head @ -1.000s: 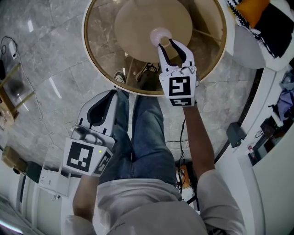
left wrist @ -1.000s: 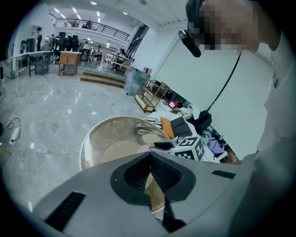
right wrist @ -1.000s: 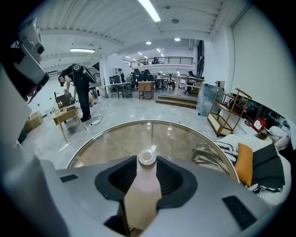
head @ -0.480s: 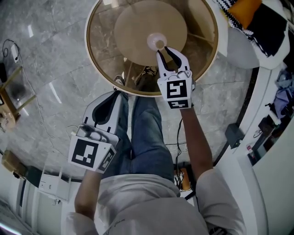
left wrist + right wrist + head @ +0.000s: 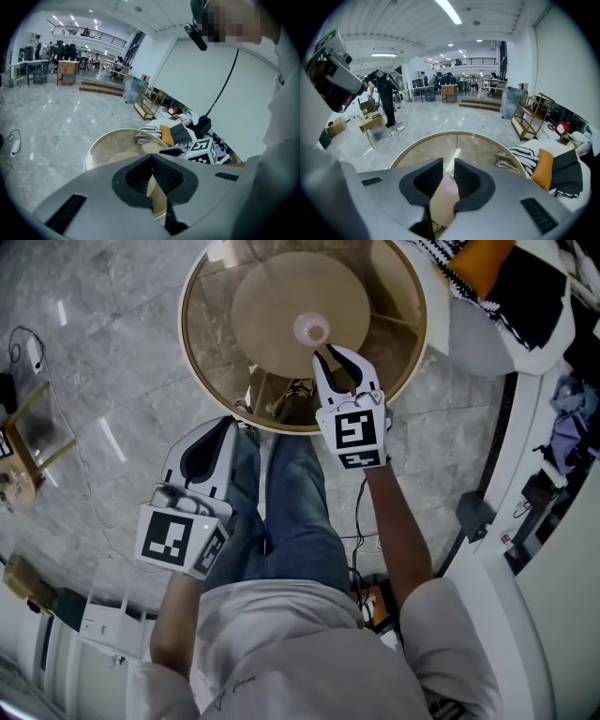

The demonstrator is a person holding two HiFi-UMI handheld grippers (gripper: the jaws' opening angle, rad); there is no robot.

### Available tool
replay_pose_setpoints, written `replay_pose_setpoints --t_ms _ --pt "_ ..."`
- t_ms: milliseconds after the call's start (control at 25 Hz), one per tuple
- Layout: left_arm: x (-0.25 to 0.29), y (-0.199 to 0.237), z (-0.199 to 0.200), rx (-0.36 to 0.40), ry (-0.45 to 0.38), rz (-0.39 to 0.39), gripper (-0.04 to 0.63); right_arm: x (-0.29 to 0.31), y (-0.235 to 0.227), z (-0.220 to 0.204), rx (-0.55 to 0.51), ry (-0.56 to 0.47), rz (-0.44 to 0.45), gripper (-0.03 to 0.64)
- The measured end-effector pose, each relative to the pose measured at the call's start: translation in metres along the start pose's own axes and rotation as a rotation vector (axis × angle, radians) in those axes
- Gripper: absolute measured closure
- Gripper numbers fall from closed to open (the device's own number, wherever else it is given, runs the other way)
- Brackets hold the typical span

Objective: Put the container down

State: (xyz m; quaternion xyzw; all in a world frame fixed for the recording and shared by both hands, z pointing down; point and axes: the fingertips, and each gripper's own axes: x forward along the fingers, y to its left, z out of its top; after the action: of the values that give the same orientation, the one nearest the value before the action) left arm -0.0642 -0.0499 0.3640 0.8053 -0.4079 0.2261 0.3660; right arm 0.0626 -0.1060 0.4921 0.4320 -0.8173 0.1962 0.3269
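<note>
Head view: round glass table (image 5: 183,320) with a gold rim fills the 12 o'clock part of the frame, its tan base disc (image 5: 272,296) showing through the top. The container (image 5: 311,331), small, pale and round, stands on the glass near the middle of the table, over that disc. My right gripper (image 5: 331,354) reaches in across the table's 6 o'clock edge, and the container sits just off its tips at about 11 o'clock. In the right gripper view the jaws are closing, with a narrow gap left between the pads. A pale sliver shows at the far end of that gap, probably the container, but the wide-angle view is too warped for me to say if a pad touches it. From the head view it looks clear of both tips. My left gripper (image 5: 225,425) hangs off the table at 7 o'clock from it, over the person's jeans (image 5: 291,512). In the left gripper view its pads meet at the tips with nothing between them. An orange cushion (image 5: 543,168) lies on a sofa at 3 o'clock of the table.
</note>
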Motion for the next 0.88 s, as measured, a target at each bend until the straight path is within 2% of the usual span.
replay_pose_setpoints --t_ms 200,600,880 --pt "-0.009 -0.01 0.012 0.064 -0.005 -0.014 0.578 -0.014 0.006 0.014 0.018 -0.011 0.003 0.541" --pt "-0.033 -0.027 0.029 0.086 -0.024 -0.049 0.578 -0.061 0.019 0.05 0.083 -0.042 -0.019 0.554" --pt "-0.054 -0.043 0.052 0.11 -0.065 -0.068 0.578 -0.105 0.026 0.08 0.18 -0.085 -0.01 0.56"
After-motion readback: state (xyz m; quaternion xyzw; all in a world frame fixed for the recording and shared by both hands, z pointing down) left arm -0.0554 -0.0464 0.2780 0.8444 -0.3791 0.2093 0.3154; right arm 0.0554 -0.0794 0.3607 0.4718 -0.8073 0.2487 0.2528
